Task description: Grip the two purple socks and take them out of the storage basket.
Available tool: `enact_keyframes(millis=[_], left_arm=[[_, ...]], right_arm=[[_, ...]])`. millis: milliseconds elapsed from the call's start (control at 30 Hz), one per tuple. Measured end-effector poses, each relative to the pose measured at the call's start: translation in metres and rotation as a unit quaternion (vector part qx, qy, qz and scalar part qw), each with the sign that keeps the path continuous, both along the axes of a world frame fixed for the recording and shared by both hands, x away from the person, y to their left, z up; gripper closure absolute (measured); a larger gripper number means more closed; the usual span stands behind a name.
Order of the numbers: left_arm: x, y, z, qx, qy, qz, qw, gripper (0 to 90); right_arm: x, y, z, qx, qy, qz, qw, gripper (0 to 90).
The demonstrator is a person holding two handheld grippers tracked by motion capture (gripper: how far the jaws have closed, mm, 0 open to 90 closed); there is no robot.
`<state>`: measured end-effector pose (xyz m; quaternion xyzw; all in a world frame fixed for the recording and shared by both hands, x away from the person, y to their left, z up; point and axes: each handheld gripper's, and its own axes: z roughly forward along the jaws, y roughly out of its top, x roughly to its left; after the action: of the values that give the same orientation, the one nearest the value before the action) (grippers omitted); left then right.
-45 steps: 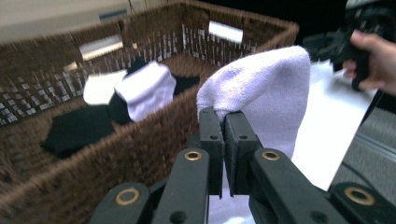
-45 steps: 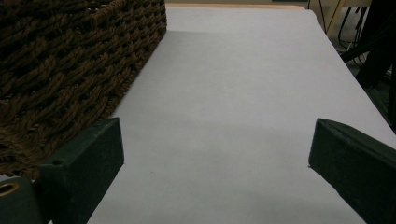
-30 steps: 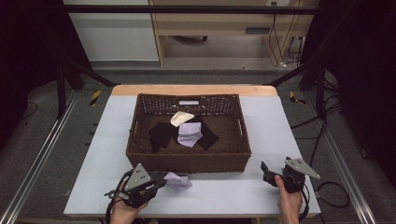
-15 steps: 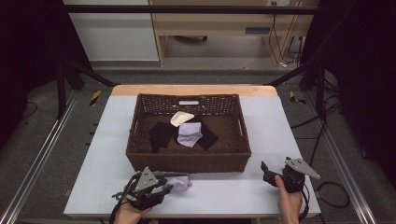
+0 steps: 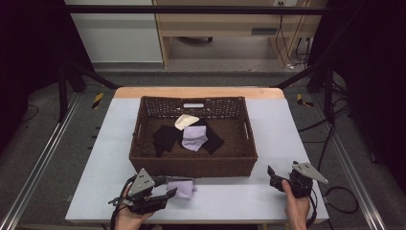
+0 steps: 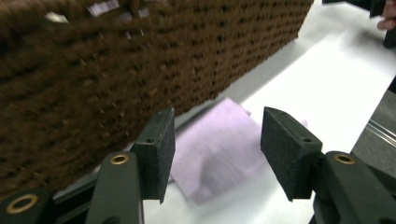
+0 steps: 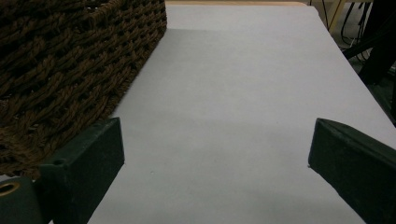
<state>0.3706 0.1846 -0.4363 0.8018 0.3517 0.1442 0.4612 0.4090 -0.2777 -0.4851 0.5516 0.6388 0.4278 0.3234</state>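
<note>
Lilac cloth (image 5: 181, 188) lies on our desk (image 5: 239, 201) just before the wicker basket (image 5: 191, 166); our left gripper (image 6: 217, 154) has just been opening its fingers, cloth unpinched between them. Right gripper (image 7: 215, 172) fingers spread, empty.

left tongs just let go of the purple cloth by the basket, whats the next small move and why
Probably draw the left tongs back and up, off the purple cloth. Their jaws have just been opening and stand apart, the pads clear of the cloth, which lies flat on the table in front of the basket. Nothing is left to hold there.
</note>
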Motion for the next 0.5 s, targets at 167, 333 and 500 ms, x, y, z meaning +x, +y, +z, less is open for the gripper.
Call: enact_keyframes(millis=[167, 333, 500], left_arm=[[0.001, 0.0, 0.003, -0.002, -0.006, 0.004, 1.0, 44.6], [0.002, 0.001, 0.005, -0.005, -0.005, 0.008, 0.9999, 45.1], [0.003, 0.005, 0.022, -0.015, -0.034, 0.015, 0.9992, 45.0]], right_arm=[[0.0, 0.0, 0.0, 0.002, 0.001, 0.0, 1.0, 4.0], [0.0, 0.0, 0.0, 0.003, 0.003, 0.0, 1.0, 4.0], [0.0, -0.001, 0.0, 0.004, 0.004, 0.0, 1.0, 4.0]])
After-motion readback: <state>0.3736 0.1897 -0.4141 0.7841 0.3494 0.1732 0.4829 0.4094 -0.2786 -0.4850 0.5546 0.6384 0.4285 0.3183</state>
